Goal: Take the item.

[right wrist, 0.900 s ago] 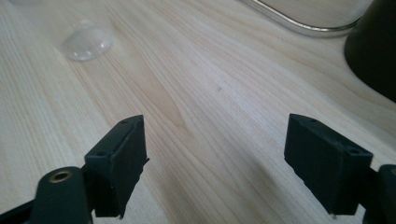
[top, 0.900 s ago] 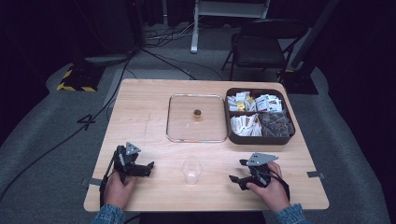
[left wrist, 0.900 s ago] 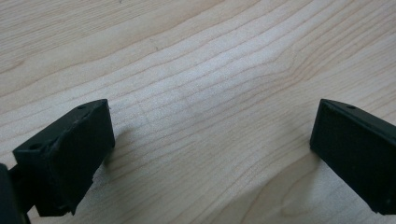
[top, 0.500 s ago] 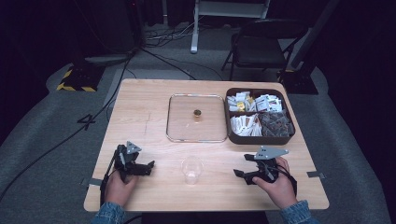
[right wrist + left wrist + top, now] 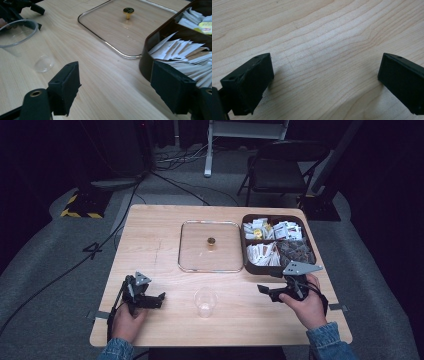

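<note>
High view: right hand-held gripper (image 5: 268,291) gapes beside cup (image 5: 204,301)

A folding chair (image 5: 280,167) stands beyond the table (image 5: 150,245)

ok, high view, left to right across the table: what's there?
left gripper → clear plastic cup → glass lid with gold knob → right gripper; the compartment tray of packets lies behind that gripper.

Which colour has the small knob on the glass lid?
The knob is gold-coloured, standing on the clear glass lid. The right gripper view shows it best.
</note>
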`<act>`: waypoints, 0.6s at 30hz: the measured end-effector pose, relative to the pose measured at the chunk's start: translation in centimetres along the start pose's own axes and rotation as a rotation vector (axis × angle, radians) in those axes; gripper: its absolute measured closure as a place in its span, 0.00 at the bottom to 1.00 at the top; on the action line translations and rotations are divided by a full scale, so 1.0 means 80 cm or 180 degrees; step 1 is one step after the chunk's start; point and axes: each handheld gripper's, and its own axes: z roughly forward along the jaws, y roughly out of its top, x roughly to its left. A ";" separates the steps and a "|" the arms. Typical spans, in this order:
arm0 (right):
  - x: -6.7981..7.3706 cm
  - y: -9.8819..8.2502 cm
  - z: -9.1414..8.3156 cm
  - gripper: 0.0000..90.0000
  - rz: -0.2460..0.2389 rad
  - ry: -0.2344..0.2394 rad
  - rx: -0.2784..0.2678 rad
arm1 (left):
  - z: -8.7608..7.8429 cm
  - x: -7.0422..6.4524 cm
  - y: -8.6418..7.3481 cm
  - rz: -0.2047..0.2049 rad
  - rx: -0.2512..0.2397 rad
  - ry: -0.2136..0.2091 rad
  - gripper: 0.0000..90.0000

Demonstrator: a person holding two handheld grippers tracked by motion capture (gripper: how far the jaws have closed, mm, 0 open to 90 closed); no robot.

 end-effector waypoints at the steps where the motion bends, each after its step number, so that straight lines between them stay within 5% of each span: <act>1: -0.008 0.003 -0.003 0.28 0.0040 -0.0014 -0.0028 | 0.000 0.000 0.000 0.0006 0.0007 0.0003 0.01; 18: -0.084 0.028 -0.025 0.34 0.0174 -0.0393 -0.0105 | -0.001 -0.001 -0.001 -0.0010 0.0007 0.0002 0.01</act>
